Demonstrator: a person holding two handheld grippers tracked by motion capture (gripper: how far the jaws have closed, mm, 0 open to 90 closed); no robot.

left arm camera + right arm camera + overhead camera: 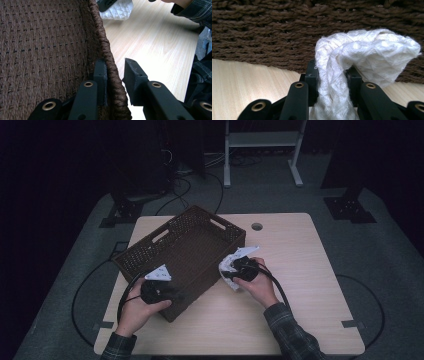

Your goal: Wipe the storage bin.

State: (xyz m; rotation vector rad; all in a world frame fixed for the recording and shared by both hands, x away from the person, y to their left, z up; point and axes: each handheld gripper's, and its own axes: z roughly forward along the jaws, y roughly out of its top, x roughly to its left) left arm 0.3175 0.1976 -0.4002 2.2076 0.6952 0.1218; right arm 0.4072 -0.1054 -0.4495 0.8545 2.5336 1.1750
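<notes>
Room dim, walls lost in black. Light wood tabletop [300,270] with rounded corners and a round cable hole [257,226] near far edge. Grey carpeted floor [380,250] underneath, black cables [185,190] looped across it behind the tabletop. White metal frame stand [262,150] at back. Black base plates [349,209] at right and left [122,212]. Tape marks [350,323] on floor.

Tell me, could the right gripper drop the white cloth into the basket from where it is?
Probably yes. The right gripper holds the white cloth just outside the brown basket, facing its side wall; the basket's top is open. It would need to lift over the rim. The left gripper sits on the near rim, out of the way.
</notes>
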